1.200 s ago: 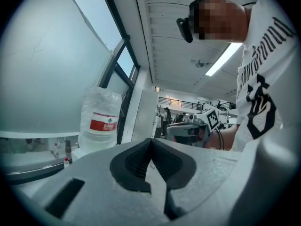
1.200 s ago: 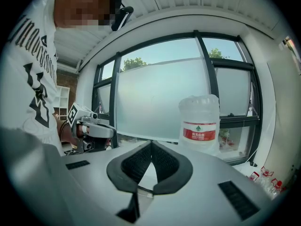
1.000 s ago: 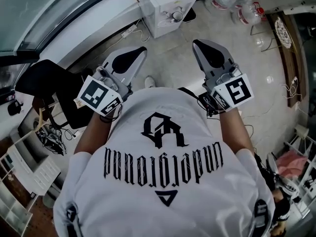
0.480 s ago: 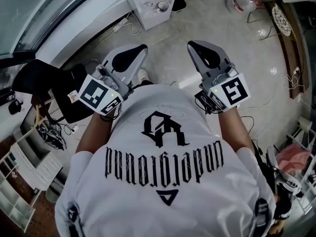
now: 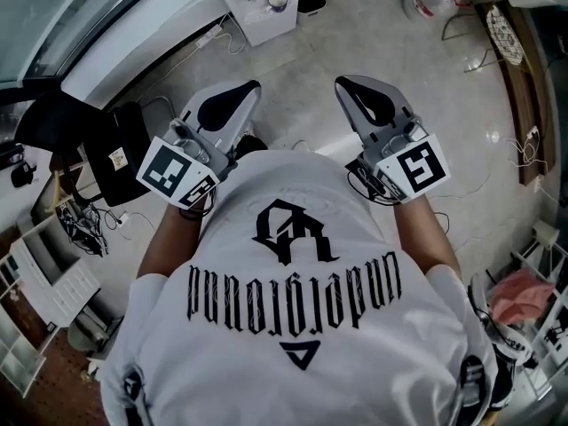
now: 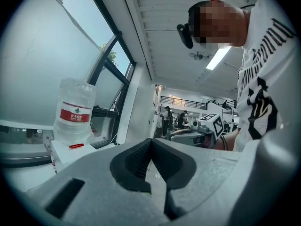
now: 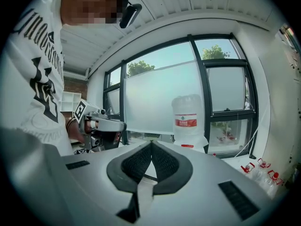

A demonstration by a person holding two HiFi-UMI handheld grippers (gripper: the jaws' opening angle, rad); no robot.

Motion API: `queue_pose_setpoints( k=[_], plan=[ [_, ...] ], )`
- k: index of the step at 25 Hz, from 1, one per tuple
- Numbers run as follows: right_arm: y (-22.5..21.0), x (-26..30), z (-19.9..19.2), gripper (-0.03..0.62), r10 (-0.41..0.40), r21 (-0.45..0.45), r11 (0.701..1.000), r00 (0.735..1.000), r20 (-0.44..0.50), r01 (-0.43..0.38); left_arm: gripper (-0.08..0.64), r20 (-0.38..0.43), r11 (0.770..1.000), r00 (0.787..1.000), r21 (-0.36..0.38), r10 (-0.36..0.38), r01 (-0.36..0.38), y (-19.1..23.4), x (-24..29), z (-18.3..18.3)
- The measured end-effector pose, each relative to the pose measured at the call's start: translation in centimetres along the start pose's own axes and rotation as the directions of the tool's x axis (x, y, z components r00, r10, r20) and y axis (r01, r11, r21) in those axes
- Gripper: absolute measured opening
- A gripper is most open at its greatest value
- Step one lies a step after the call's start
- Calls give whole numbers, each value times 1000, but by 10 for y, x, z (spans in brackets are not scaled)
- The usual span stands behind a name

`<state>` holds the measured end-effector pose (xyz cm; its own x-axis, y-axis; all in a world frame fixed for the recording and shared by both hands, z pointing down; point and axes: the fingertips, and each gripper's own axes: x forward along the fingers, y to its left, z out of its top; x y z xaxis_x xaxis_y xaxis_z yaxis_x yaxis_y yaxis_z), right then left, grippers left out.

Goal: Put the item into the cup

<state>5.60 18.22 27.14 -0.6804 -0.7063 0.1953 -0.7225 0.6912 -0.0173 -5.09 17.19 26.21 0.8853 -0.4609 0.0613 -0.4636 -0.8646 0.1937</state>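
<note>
— Where's the item?
— Can't tell from any view.
— And the tools?
— Left gripper (image 5: 241, 96) mid-left, right gripper (image 5: 353, 87) mid-right: both pinched fully closed and empty, above the white shirt (image 5: 302, 309). Water jug (image 7: 189, 119) behind.

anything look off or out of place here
Nothing is spilled or damaged. The odd part: the left gripper and right gripper are both held in front of the person's chest over the floor, jaws together and empty, and no cup or item shows in any view.
</note>
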Motion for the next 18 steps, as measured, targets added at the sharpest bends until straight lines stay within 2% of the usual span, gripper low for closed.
queue_pose_setpoints(
  k=[8,18],
  plan=[
    [14,-40,-13,15,48,-16,999,999,13,-48,12,-5,998,998,14,61,-61,-36,-3,-11],
    [35,-50,-8,15,73,-30,997,997,35,-72,12,19,994,994,13,110,-111,-48,-20,-11]
  ],
)
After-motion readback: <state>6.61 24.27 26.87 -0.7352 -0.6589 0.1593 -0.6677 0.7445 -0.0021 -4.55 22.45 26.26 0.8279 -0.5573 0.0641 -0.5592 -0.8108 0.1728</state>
